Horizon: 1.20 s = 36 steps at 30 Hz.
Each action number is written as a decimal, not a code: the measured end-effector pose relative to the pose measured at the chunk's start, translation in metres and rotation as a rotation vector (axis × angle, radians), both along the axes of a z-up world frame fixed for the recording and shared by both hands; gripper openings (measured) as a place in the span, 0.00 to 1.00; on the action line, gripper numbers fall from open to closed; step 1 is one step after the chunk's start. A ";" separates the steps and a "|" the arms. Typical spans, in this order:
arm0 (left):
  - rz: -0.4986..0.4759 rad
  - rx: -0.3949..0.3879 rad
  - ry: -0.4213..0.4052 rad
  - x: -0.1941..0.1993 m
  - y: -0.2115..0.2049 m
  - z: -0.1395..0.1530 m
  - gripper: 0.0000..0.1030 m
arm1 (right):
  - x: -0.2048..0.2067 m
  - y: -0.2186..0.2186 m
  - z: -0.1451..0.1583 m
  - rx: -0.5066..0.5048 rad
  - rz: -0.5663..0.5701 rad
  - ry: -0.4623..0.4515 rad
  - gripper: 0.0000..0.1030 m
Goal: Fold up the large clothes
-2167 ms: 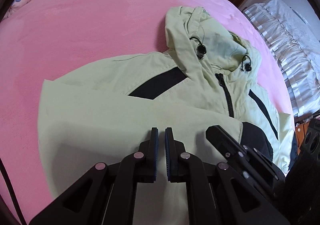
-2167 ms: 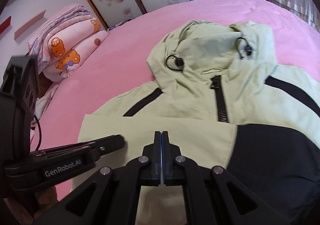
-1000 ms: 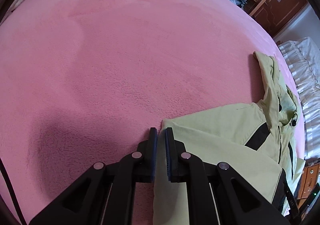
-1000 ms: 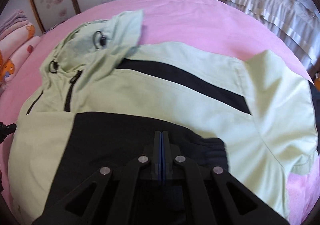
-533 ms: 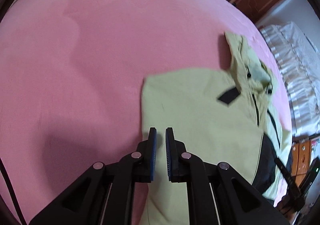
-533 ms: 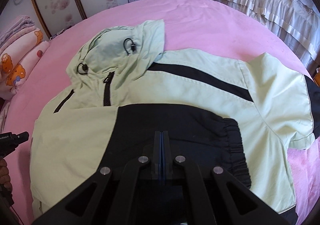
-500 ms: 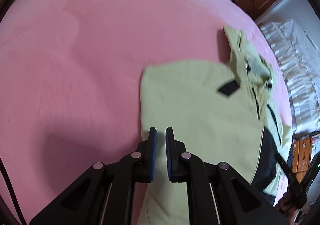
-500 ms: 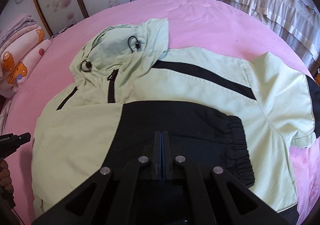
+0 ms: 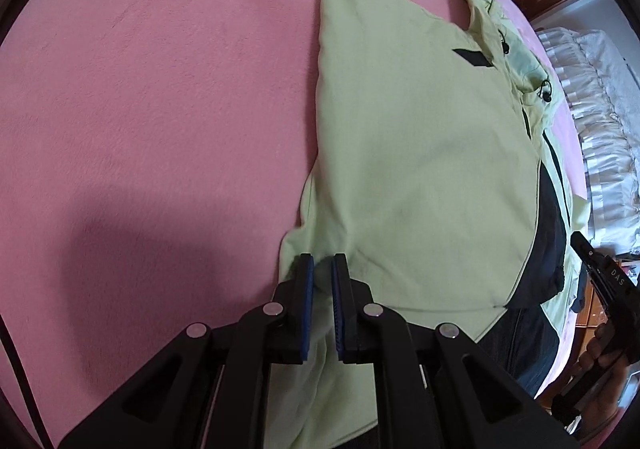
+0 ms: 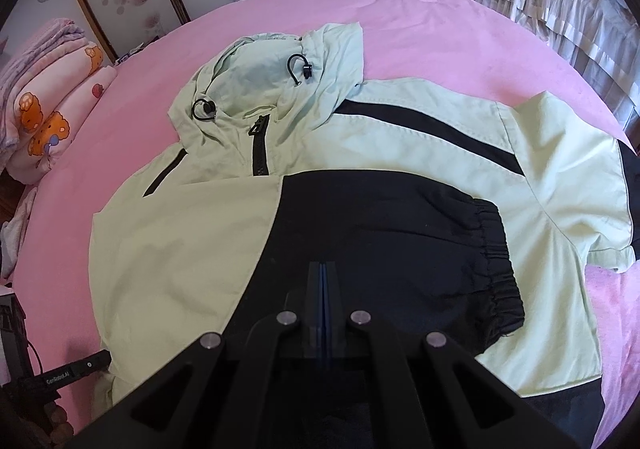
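Landmark: pale-green and black hooded nylon jacket (image 10: 400,153), spread flat on pink fleece blanket (image 9: 160,89) for folding.
Left gripper (image 9: 320,289): at the jacket's near-left edge, clamped on its fabric.
Right gripper (image 10: 323,289): over the jacket's black panel, pressed together, empty.

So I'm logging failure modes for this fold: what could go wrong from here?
1. The left gripper pinches only a thin edge of the pale green and black hooded jacket; the slick fabric could slip out mid-fold.
2. The right gripper looks closed on the black panel, so uneven pulls may skew the fold line.
3. The loose hood lies bunched on the pink fleece blanket and may end up crumpled.
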<state>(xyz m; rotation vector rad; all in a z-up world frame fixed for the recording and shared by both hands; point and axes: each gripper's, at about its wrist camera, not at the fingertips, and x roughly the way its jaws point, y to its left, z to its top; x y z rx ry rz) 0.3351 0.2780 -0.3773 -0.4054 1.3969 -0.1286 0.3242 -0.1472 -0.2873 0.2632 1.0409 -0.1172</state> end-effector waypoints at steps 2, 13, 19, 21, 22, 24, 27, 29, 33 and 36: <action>0.024 -0.006 0.003 -0.008 0.006 0.005 0.06 | -0.003 -0.002 0.001 0.004 -0.005 0.005 0.00; -0.010 0.065 -0.105 -0.025 -0.045 0.039 0.12 | -0.038 -0.036 -0.015 0.132 -0.043 0.053 0.00; -0.014 0.126 -0.176 -0.045 -0.123 0.079 0.54 | -0.066 -0.081 -0.025 0.287 -0.033 0.145 0.01; -0.014 0.135 -0.198 -0.051 -0.158 0.094 0.61 | -0.076 -0.099 -0.024 0.324 -0.026 0.162 0.01; -0.021 0.138 -0.205 -0.054 -0.173 0.100 0.61 | -0.081 -0.109 -0.023 0.340 -0.023 0.168 0.01; -0.048 0.151 -0.209 -0.058 -0.212 0.110 0.63 | -0.093 -0.133 -0.020 0.364 -0.020 0.182 0.01; -0.078 0.135 -0.218 -0.063 -0.265 0.120 0.65 | -0.108 -0.169 -0.012 0.346 -0.009 0.192 0.10; -0.097 0.125 -0.224 -0.067 -0.294 0.123 0.65 | -0.117 -0.195 -0.006 0.324 -0.003 0.184 0.18; -0.178 0.136 -0.224 -0.071 -0.362 0.131 0.66 | -0.133 -0.257 0.005 0.307 -0.023 0.163 0.24; -0.224 0.141 -0.229 -0.075 -0.401 0.134 0.68 | -0.147 -0.303 0.004 0.326 -0.073 0.163 0.25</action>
